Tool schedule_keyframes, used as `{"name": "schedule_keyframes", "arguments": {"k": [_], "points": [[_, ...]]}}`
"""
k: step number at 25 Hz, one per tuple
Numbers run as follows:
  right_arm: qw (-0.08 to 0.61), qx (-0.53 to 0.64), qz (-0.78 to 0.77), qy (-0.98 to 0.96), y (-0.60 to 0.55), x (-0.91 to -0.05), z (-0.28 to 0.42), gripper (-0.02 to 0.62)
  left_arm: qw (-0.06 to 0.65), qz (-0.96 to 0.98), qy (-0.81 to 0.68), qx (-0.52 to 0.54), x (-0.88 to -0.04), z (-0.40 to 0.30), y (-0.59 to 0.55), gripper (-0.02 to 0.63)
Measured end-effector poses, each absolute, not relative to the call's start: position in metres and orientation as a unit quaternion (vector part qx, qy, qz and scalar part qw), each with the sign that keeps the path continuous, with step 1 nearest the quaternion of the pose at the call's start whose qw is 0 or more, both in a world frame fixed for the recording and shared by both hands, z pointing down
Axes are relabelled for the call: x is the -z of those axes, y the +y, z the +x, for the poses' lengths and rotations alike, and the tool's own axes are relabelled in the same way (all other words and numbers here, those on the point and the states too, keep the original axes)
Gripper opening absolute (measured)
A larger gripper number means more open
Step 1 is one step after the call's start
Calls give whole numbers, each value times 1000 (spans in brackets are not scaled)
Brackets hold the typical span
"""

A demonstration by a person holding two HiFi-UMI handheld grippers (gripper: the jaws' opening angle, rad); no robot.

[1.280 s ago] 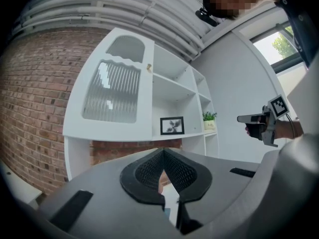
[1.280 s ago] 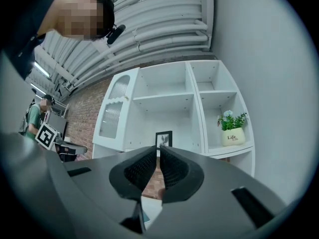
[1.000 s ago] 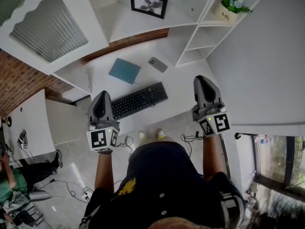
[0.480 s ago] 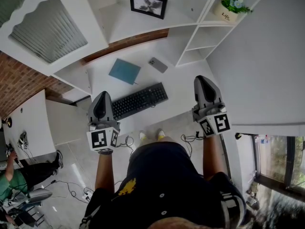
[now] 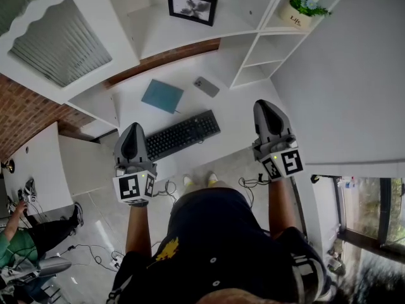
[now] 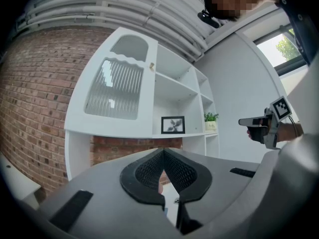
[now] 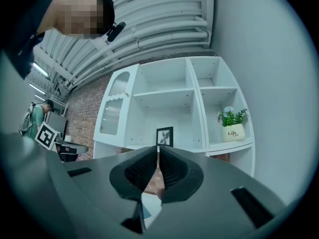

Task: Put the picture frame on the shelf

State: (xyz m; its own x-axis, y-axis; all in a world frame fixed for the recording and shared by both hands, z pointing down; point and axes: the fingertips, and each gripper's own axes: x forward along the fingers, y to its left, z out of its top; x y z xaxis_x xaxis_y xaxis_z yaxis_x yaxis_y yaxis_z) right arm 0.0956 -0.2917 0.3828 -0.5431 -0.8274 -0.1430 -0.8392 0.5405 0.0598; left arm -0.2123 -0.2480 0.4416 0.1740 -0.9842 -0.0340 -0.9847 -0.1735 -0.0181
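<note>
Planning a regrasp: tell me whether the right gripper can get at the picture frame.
Probably yes: the right gripper, shut and empty, faces the picture frame with only open air between.

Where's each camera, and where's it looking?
Head view: on the person's head, looking steeply down at the keyboard; shows arms, left claw, right claw.
Left gripper view: on the left claw, facing the shelf; shows shut jaws.
Right gripper view: on the right claw, facing shelf and plant; shows shut jaws.
Both gripper views share the picture frame.

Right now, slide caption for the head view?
Left gripper and right gripper shut, empty, before the desk; picture frame stands on the shelf, potted plant in the next compartment.
</note>
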Motion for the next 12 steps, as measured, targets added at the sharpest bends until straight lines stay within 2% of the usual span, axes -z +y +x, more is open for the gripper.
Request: {"name": "schedule_keyframes", "arguments": {"k": [4, 8, 12], "points": [[28, -72, -445, 892, -299, -379, 85, 18, 22, -777, 629, -10, -436, -201, -251, 18], [19, -118, -413, 903, -313, -368, 77, 18, 93, -789, 607, 7, -423, -184, -269, 18], [27, -158, -421, 893, -316, -352, 94, 18, 119, -798, 591, -13, -407, -162, -290, 18]]}}
